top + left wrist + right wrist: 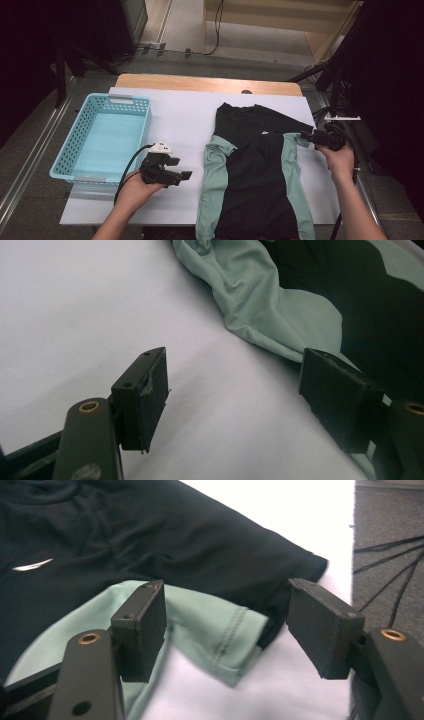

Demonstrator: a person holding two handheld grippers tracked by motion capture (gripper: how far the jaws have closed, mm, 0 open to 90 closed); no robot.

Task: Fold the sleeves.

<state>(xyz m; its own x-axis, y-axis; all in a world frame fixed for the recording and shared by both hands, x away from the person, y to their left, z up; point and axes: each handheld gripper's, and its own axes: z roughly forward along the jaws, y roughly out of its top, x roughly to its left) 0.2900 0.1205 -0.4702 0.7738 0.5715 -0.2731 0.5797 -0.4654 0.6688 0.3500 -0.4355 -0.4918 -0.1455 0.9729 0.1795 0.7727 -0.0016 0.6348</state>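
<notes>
So the black and mint shirt (255, 175) lies flat on the white sheet (180, 120), right of the blue basket (102, 137). Right gripper (306, 135) sits at the right sleeve (225, 630), jaws spread, nothing pinched yet, probably lining up a fold. Left gripper (186, 175) hovers spread near the left edge, likely to match.

The shirt (255, 170) lies on the right half of the table (185, 120). The basket (102, 137) stands on the left edge. The left gripper (186, 175) is between them; the right gripper (303, 135) is at the shirt's right sleeve (220, 630).
</notes>
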